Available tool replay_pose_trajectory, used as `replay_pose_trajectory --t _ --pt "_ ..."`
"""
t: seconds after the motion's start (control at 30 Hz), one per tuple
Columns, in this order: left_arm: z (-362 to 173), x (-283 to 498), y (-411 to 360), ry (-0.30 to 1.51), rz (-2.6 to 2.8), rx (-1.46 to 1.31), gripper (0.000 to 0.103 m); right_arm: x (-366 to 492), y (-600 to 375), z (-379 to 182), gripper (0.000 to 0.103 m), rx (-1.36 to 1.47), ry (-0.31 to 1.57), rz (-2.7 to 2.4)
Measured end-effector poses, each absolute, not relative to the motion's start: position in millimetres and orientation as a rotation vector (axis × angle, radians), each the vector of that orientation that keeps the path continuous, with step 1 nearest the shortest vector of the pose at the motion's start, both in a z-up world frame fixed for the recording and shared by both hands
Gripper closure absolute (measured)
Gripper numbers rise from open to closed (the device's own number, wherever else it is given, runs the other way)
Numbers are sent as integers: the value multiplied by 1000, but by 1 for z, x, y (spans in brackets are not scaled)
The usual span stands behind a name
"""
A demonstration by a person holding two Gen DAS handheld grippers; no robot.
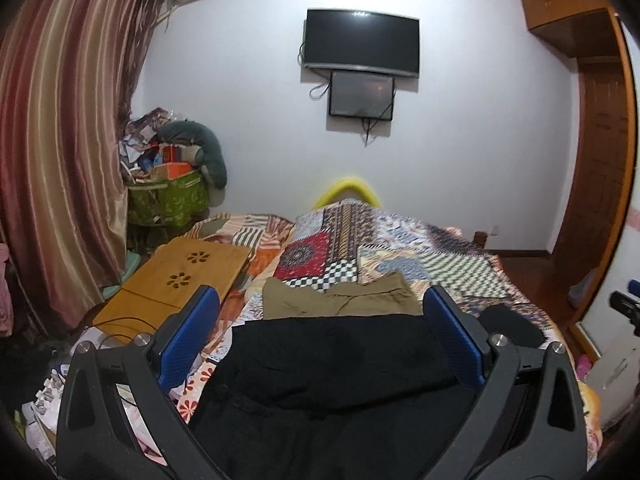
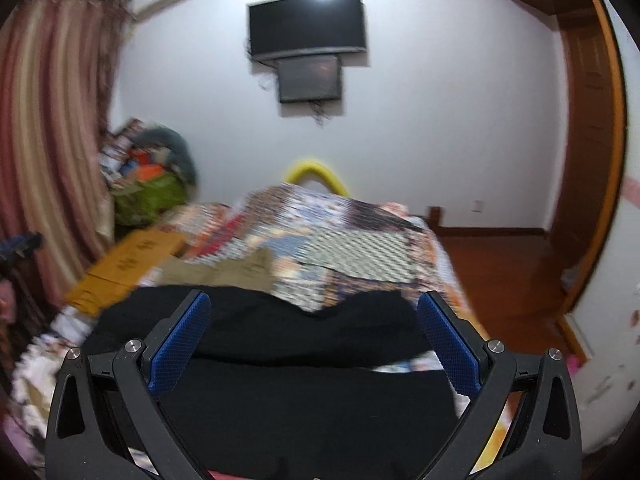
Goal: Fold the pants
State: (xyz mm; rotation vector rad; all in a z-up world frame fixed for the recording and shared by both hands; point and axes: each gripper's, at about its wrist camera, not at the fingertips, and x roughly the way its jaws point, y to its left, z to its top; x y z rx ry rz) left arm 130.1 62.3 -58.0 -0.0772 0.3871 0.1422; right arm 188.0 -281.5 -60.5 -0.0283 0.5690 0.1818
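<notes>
Nearest in the left wrist view, the left gripper (image 1: 320, 328) is spread wide, holding nothing, its blue pads (image 1: 188, 340) apart on either side of the black pants (image 1: 328, 364). The pants lie on the bed (image 1: 460, 268), filling the near middle of the view. They look matte and dark, with soft wrinkles; their far edge runs roughly straight across between the fingertips. A seam or waistband detail shows faintly at the near left. A separate dark patch of cloth (image 1: 508, 324) lies just right of the right pad; whether it belongs to the pants cannot be told.

The right wrist view is blurred. The right gripper (image 2: 314, 320) is also spread wide and empty over the pants (image 2: 280, 400). Here the black cloth shows a raised fold across the fingers, with a wavy far edge dipping in the middle.

Just beyond the pants lies an olive garment (image 1: 340, 296), flat, touching or nearly touching the black edge. To the left, a wooden lap tray (image 1: 180, 276) sits on the bed, close to the left finger. The patchwork bedspread stretches away behind, open and uncluttered on the far right side. The bed's right edge drops to a wooden floor (image 2: 500, 264), which is bare.

Farther back, a curtain (image 1: 60, 140) hangs at left, beside a heaped green basket (image 1: 168, 196). On the far wall is a television (image 1: 362, 42).
</notes>
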Motion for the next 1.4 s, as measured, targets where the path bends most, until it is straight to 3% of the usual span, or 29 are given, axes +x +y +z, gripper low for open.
replay_pose_trajectory --t 0.37,0.83,0.97,1.13,1.23,1.4 --pt "-107 229 114 526 214 -56 0 255 -347 -93 0 -21 697 8" --pt "-227 336 187 828 261 -164 1 367 -363 -166 2 -45 853 -4" --pt "-249 353 196 897 257 -185 14 388 -360 -184 5 -38 880 35" --pt "-268 370 203 958 272 -172 17 419 -362 -205 10 2 922 90" --pt "-279 378 204 1007 268 -174 26 436 -363 -218 15 33 950 112" --pt "-289 386 204 1050 249 -187 36 461 -361 -242 27 38 1029 150"
